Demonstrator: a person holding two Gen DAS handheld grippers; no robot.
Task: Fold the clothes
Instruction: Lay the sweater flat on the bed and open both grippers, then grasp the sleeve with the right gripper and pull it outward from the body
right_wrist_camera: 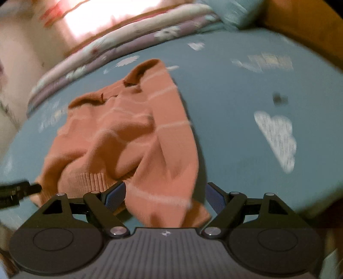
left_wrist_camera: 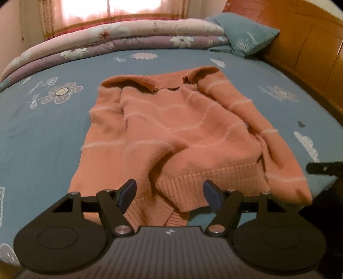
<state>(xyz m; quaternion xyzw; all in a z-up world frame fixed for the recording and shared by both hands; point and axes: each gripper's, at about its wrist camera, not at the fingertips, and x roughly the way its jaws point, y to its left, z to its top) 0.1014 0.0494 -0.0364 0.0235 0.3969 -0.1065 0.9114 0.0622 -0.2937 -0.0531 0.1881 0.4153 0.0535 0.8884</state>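
Note:
An orange knitted sweater [left_wrist_camera: 171, 128] with pale stripes lies rumpled on the blue printed bedsheet [left_wrist_camera: 42, 139], collar far from me and ribbed hem [left_wrist_camera: 205, 182] near. My left gripper [left_wrist_camera: 169, 186] hovers open over the bunched hem, with fabric below the gap and the pads clear of it. In the right wrist view, which is blurred, my right gripper [right_wrist_camera: 166, 188] stands open over the sweater [right_wrist_camera: 120, 133], with the striped sleeve end [right_wrist_camera: 169, 199] between its blue pads and not pinched. Each gripper's tip shows at the edge of the other's view.
A folded floral quilt [left_wrist_camera: 128, 36] runs along the bed's far side under a lit curtain [left_wrist_camera: 107, 10]. A blue pillow [left_wrist_camera: 246, 36] leans by the wooden headboard [left_wrist_camera: 310, 53] at the right. A small dark speck [left_wrist_camera: 301, 123] lies on the sheet right of the sweater.

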